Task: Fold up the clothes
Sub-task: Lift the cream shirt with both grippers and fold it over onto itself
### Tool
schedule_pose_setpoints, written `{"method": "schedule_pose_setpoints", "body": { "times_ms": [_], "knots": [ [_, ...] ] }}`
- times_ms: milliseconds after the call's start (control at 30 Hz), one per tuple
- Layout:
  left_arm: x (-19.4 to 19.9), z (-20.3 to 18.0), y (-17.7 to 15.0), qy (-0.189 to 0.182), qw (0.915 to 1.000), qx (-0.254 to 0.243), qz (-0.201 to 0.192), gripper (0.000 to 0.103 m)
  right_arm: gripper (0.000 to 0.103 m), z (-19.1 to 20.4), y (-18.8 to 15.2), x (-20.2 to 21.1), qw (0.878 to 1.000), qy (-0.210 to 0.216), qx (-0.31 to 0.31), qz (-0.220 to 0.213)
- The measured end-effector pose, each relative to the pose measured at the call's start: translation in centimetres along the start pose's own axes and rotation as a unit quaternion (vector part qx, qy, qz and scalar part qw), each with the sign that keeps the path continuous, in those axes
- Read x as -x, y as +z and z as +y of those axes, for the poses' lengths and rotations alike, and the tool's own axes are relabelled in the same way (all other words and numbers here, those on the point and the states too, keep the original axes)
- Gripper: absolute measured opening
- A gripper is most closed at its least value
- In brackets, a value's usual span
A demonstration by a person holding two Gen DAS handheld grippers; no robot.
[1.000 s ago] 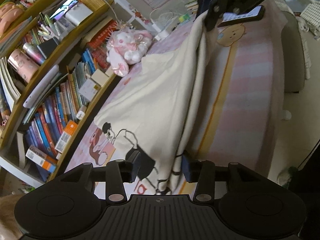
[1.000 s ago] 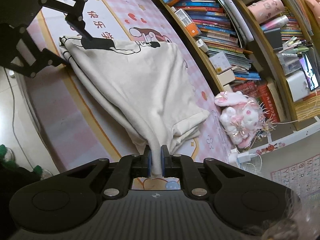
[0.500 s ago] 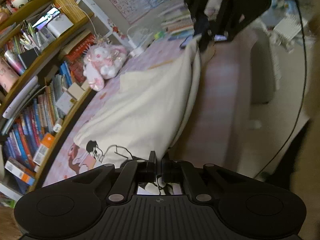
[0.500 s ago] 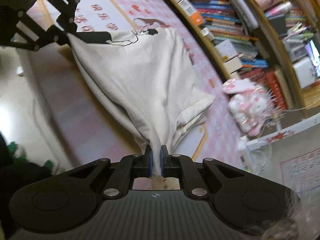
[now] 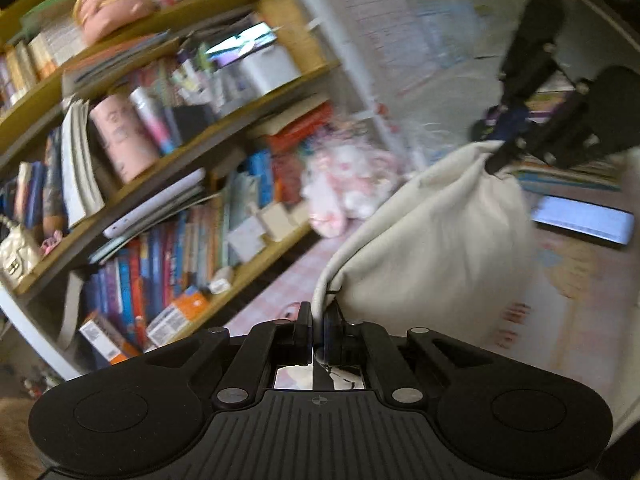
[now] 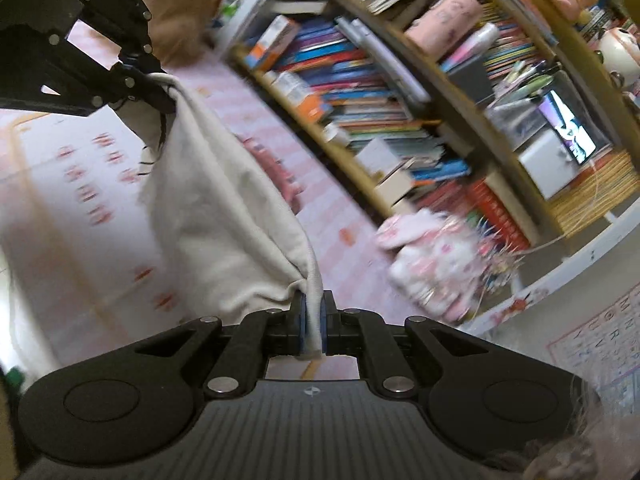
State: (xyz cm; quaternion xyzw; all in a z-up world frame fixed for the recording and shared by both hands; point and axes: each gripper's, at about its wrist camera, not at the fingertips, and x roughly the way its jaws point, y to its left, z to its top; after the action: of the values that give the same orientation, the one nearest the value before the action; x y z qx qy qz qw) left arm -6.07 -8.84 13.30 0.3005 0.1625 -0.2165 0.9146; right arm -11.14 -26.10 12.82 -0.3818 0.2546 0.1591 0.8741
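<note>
Garment (image 5: 436, 232), cream, hung stretched between both grippers above the pink mat (image 6: 60, 208), beside the bookshelf (image 5: 132, 184). Left gripper (image 5: 318, 322) was clamped on one edge; right gripper (image 6: 313, 320) pinched the opposite edge.

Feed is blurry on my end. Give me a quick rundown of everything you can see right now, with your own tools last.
Garment: one, cream, black line drawing near one end, hanging between the two tools above the mat.
Mat: one, pink and white with orange border and red characters, under the garment.
Plush toy: one, pink and white, on the mat at the foot of the bookshelf.
Bookshelf: one, wooden, packed with colourful books, pink containers and boxes, along the mat's far side.
Phone or tablet: one, dark with lit screen, lying on the mat.
Wall chart: letters, on the wall beside the shelf.
Left tool: black, shut on a garment edge.
Right tool: black, shut on the opposite edge.
</note>
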Motion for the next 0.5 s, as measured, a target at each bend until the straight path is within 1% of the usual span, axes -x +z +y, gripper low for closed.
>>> {"method": "schedule_pose_setpoints", "body": {
  "times_ms": [167,267,367,400,500],
  "knots": [
    [-5.6,0.3,0.4,0.007,0.9991,0.006,0.042,0.004,0.006,-2.1,-0.2,-6.2,1.0,0.007,-0.01,-0.003],
    [-8.4,0.2,0.3,0.007,0.9974,0.0,0.072,0.005,0.006,-2.9,-0.6,-9.4,1.0,0.022,-0.014,0.001],
    [-10.2,0.2,0.0,0.009,0.9953,-0.007,0.097,0.008,0.006,-3.6,-0.9,-12.2,0.999,0.04,-0.021,0.004],
    [-10.7,0.2,-0.1,0.011,0.9945,-0.01,0.104,0.012,0.006,-3.8,-1.0,-13.0,0.999,0.047,-0.024,0.004],
    [-11.8,0.3,-0.2,0.011,0.9925,-0.016,0.121,0.014,0.007,-4.3,-1.3,-15.0,0.997,0.066,-0.028,0.006]
  ]
}}
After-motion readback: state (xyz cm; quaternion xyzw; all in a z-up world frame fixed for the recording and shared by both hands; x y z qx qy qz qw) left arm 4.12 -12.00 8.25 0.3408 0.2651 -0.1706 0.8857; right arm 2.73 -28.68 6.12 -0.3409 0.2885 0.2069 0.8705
